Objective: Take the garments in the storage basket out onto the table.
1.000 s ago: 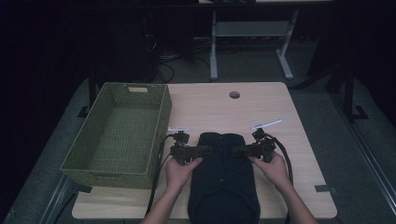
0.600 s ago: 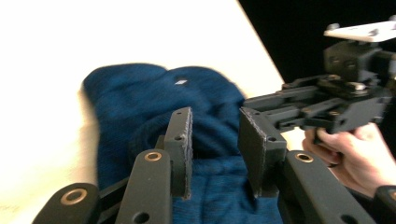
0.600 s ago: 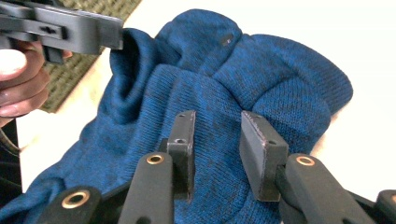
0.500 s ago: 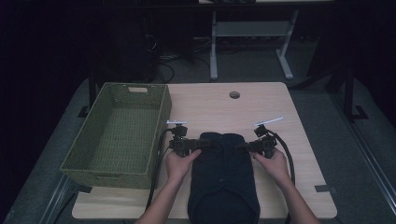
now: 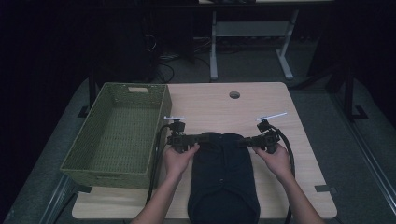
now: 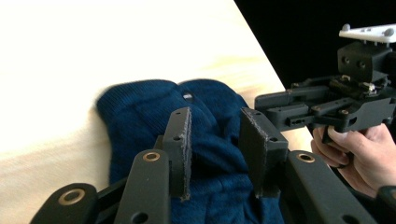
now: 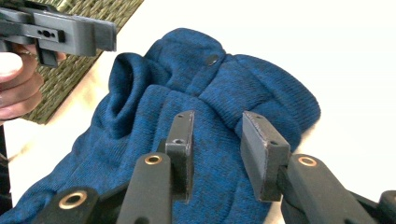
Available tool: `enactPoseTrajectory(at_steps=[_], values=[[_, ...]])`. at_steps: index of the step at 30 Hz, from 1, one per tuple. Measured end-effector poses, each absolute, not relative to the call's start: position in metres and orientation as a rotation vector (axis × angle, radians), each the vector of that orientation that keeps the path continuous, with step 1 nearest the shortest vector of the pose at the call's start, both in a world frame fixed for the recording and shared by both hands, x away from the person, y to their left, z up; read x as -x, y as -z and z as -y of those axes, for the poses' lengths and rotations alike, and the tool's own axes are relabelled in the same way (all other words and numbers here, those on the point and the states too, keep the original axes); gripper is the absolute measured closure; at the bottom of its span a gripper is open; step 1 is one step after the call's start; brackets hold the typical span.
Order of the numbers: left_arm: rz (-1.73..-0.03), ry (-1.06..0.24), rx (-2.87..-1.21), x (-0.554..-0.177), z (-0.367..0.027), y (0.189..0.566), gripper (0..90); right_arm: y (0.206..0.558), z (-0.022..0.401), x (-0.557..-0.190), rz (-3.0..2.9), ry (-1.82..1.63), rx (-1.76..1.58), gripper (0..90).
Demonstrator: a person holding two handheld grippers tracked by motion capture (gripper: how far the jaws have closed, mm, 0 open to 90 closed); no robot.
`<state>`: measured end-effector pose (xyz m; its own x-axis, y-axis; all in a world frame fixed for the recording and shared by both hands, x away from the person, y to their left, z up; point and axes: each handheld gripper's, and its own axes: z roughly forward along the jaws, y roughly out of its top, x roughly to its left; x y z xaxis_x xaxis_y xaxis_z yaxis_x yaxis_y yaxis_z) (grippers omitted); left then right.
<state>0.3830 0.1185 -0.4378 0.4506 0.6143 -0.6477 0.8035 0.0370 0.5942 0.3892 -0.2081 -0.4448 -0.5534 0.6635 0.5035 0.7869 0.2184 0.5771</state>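
A dark blue knitted garment [image 5: 223,179] lies folded on the wooden table [image 5: 210,105], its collar end pointing away from the person. My left gripper [image 5: 198,138] is at the collar end's left side and my right gripper [image 5: 243,141] at its right, jaws pointing inward at each other. In the left gripper view the left gripper [image 6: 215,154] is open just above the blue knit [image 6: 149,107], with the right gripper [image 6: 327,105] beyond. The right gripper [image 7: 217,149] is open in its own view, over the collar folds [image 7: 224,88]; a small snap shows there.
A green woven basket [image 5: 116,133] stands along the table's left side, close to the left hand; its corner [image 7: 93,14] shows behind the left gripper [image 7: 60,30]. A round cable hole [image 5: 234,94] sits near the far edge. A white desk frame [image 5: 252,32] stands beyond.
Both hands have moved slightly away from the person, bringing the grippers up to the garment's collar end. The garment lies much as before.
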Motion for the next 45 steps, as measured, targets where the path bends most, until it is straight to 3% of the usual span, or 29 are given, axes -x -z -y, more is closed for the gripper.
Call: enactPoseTrajectory(at_steps=[29,40,45], values=[[-1.393,0.203,-1.722,-0.413,-0.122,0.469,59.8,0.450,0.225,-0.413,2.283,1.176,1.526,54.6],[-1.394,0.228,-1.757,-0.413,-0.120,0.474,60.7,0.461,0.219,-0.416,2.253,1.114,1.536,55.7],[-1.388,0.238,-1.775,-0.414,-0.118,0.475,65.7,0.466,0.215,-0.417,2.248,1.115,1.535,63.3]])
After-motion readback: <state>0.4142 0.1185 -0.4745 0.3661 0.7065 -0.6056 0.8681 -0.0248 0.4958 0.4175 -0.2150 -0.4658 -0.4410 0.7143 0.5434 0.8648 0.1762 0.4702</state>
